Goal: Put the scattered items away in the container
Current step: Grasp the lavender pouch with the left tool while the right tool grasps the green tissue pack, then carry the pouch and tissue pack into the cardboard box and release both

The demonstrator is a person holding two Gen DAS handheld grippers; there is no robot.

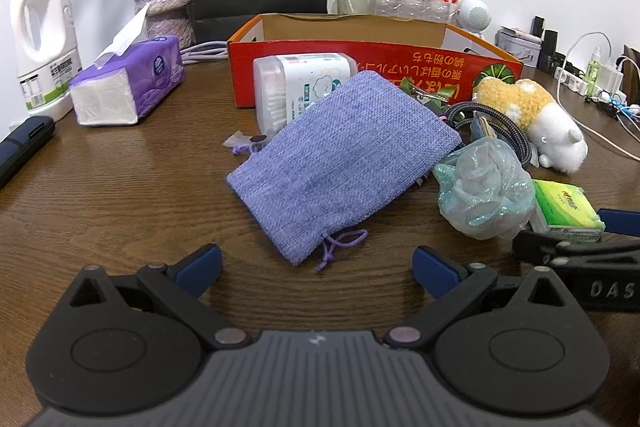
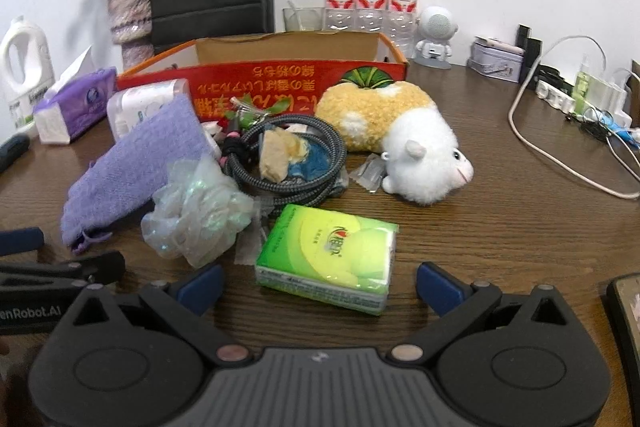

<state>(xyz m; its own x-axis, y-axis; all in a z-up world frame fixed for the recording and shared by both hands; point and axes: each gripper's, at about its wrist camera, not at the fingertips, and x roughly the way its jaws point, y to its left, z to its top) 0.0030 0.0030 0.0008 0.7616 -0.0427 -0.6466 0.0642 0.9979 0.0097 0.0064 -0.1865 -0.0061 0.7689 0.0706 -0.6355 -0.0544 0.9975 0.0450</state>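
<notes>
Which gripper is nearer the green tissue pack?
Right. The right gripper has the green tissue pack just ahead of its open jaws; the left gripper faces the purple pouch instead.

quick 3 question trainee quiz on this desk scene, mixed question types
1. True or false: the red cardboard box already holds the plush toy.
2. Which item lies right in front of the right hand-held gripper? A) green tissue pack B) purple drawstring pouch C) coiled cable
3. Fill in: the left hand-held gripper is ____ and holds nothing.

Key: 1 false; 2 A; 3 open
</notes>
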